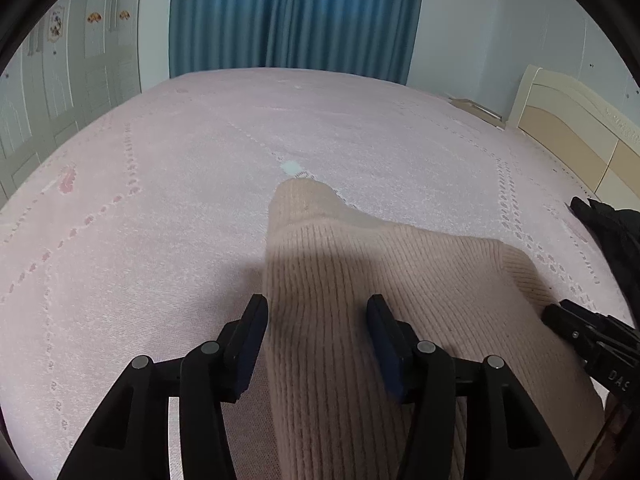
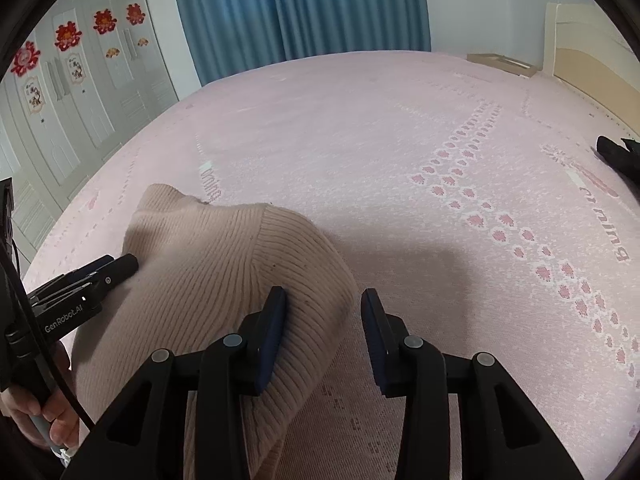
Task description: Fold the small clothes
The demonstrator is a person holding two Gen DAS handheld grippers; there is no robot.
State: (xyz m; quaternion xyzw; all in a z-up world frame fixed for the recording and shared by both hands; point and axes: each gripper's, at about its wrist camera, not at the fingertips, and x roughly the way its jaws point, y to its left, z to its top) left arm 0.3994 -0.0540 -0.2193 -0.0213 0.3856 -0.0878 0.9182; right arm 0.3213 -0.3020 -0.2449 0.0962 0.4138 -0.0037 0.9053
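Fingers (image 1: 256,320) of the left gripper (image 1: 318,318) stand spread apart, straddling the near left part of a beige ribbed sweater (image 1: 380,300); the knit runs between them and under the right-hand finger, but the pads do not pinch it. Seen from the right wrist view, this same gripper (image 2: 120,266) reaches in low from the left side, nearly level with the bed, its tip touching the sweater's (image 2: 208,280) left edge. A bare hand (image 2: 48,412) grips its handle at the lower left, with a black cable running beside it.

Right gripper (image 2: 323,312) fingers (image 2: 276,312) are also parted. Its left finger presses against the ribbed hem of the sweater, while the other finger hangs over the pink bedspread (image 2: 400,140) just beside the cloth. From the left wrist view, the right gripper (image 1: 560,314) comes in from the right edge, its tip at the sweater's right side.

Lying bunched on the pink bedspread (image 1: 160,160), the sweater sits close to the near edge of the bed, one part stretched away toward the blue curtain (image 1: 296,16). A dark garment (image 1: 604,220) lies at the far right, well apart from the sweater.
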